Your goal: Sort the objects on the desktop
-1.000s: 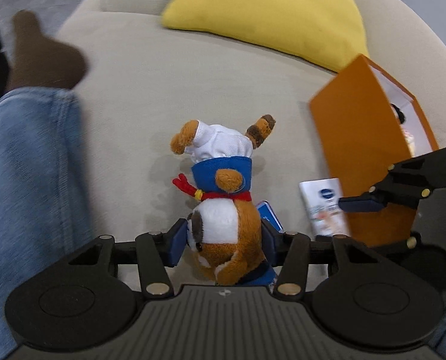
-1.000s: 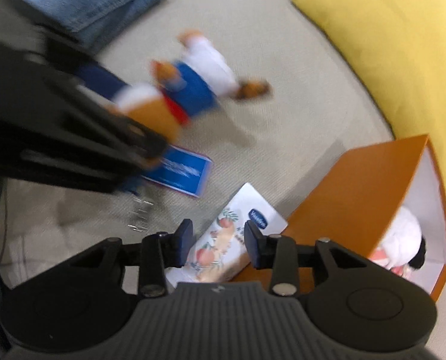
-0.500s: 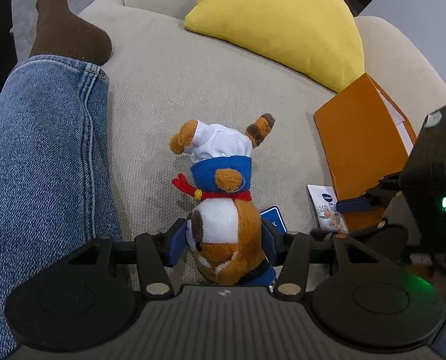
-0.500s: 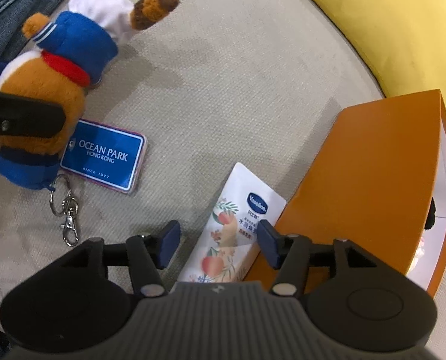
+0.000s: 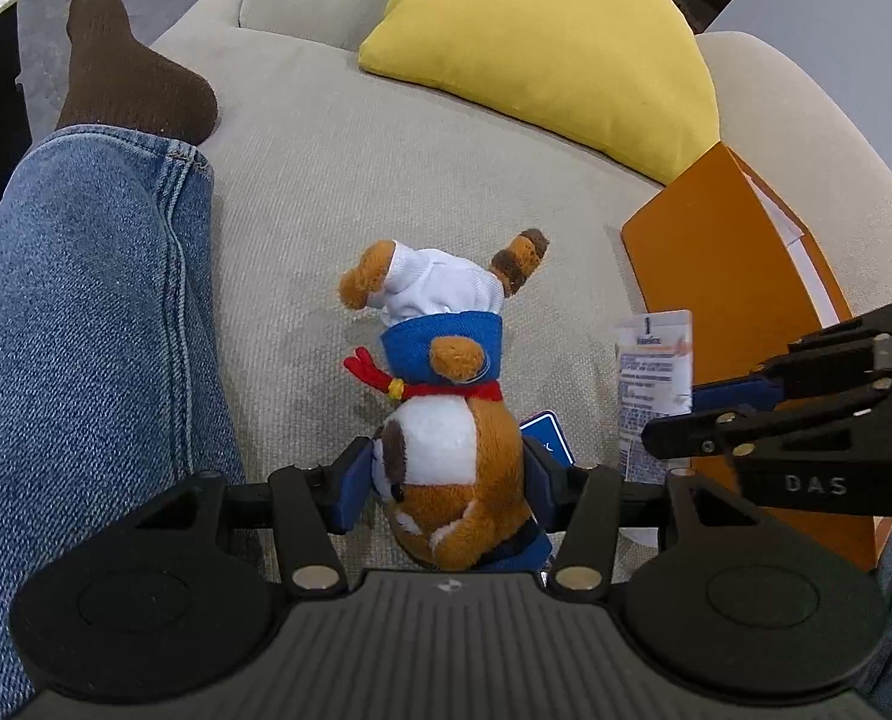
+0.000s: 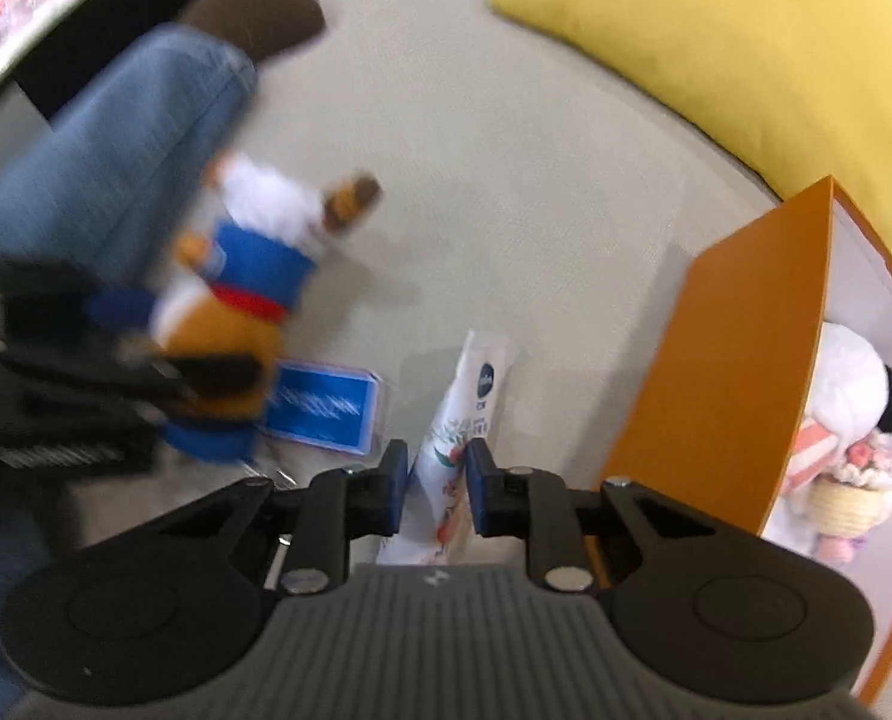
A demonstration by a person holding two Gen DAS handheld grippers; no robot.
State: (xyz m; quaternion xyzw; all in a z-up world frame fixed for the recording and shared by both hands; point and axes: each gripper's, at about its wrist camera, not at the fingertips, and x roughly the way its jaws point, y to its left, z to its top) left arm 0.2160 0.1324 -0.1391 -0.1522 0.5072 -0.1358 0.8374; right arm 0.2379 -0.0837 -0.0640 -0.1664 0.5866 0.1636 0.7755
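Plush dog (image 5: 446, 420), fuzzy and round-bellied, is clamped in the left gripper (image 5: 446, 474) over woven beige cushion (image 5: 326, 180); the right gripper (image 6: 431, 483) pinches a flat, glossy sachet (image 6: 464, 414) beside the smooth orange box (image 6: 734, 372).

Your stock by colour: brown-and-white plush dog toy (image 5: 446, 438) in blue jacket, white cap, red scarf; white floral-printed cream tube (image 6: 467, 414); blue white-lettered tag (image 6: 323, 405); orange cardboard box (image 5: 722, 300), white inside; yellow cushion (image 5: 542, 42); beige woven sofa (image 5: 338, 192).

Fuzzy plush toy (image 5: 452, 420), coarse woven sofa (image 5: 338, 192), glossy tube (image 6: 464, 420)
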